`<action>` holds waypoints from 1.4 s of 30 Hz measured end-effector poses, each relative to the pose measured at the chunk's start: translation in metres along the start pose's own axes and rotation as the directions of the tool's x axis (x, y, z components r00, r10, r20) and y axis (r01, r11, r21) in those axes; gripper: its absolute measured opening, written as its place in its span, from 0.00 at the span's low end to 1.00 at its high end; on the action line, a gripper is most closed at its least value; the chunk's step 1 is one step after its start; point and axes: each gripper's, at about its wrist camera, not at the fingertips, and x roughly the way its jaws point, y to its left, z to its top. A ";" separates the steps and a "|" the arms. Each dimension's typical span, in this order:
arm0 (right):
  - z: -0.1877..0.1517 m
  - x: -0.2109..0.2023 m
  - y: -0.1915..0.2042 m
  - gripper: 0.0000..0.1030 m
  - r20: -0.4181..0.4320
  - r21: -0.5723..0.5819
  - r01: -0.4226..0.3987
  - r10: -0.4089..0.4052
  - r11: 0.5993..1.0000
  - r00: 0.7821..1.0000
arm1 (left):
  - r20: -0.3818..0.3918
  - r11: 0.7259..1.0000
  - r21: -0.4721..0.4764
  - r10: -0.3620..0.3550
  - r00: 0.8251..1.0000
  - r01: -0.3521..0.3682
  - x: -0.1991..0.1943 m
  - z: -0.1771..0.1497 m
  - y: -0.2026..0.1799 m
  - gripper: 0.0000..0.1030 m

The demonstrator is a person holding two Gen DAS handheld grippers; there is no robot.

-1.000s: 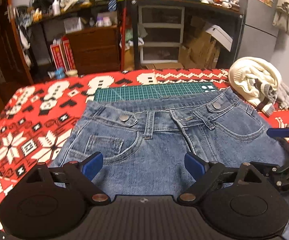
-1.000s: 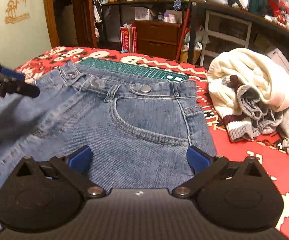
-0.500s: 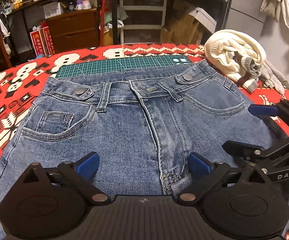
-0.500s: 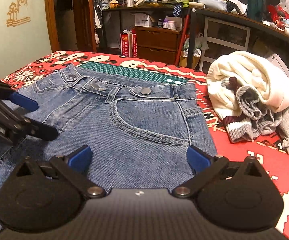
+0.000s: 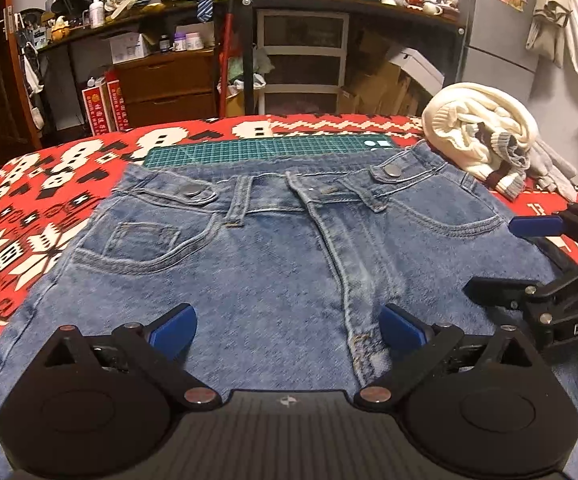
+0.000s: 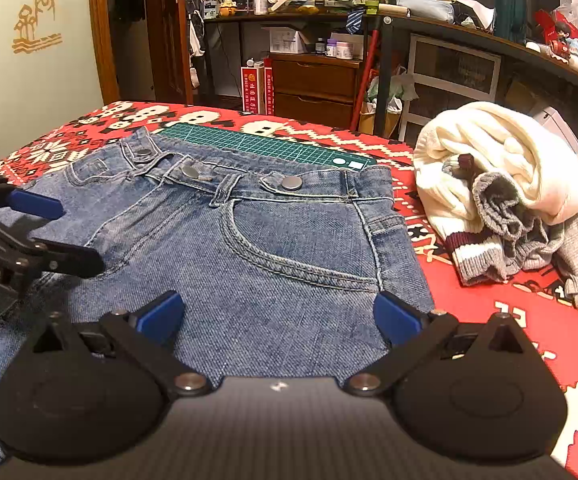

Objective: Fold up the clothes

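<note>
Left of jeans [image 5: 273,264]: bare red patterned blanket [image 5: 29,200], open passage.
Right of jeans: heap of cream and grey clothes [image 6: 505,184], blocking that flank.
Beyond waistband: green cutting mat [image 5: 265,150], flat.
Over denim: both grippers spread, unobstructed.

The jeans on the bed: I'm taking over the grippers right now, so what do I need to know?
Left gripper: open, holding nothing, over the middle of the blue denim jeans.
Right gripper: open, holding nothing, over the jeans' pocket side.
Jeans lie flat, front up, waistband on the green cutting mat, on the red patterned blanket.
A cream and grey pile of clothes waits beside them, unfolded.
Done: jeans spread out. Left: every fold, then the pile.
</note>
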 end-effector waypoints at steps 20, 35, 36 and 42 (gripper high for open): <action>-0.001 -0.001 0.000 1.00 0.000 0.000 0.001 -0.001 1.000 1.000 | -0.034 0.980 -0.199 0.010 0.999 -0.016 -0.018 0.000 0.026 0.86; -0.001 -0.001 0.001 1.00 0.000 0.000 0.001 -0.001 1.000 1.000 | -0.012 0.993 -0.111 -0.029 1.000 0.027 0.000 0.008 -0.008 0.47; -0.001 -0.001 0.001 1.00 0.000 0.000 0.001 -0.001 1.000 1.000 | -0.011 0.992 -0.124 -0.037 0.999 0.035 0.000 0.008 -0.004 0.47; -0.001 0.000 0.001 1.00 0.000 -0.001 0.001 -0.001 1.000 1.000 | -0.011 0.989 -0.148 -0.024 1.000 0.022 -0.003 0.011 0.000 0.43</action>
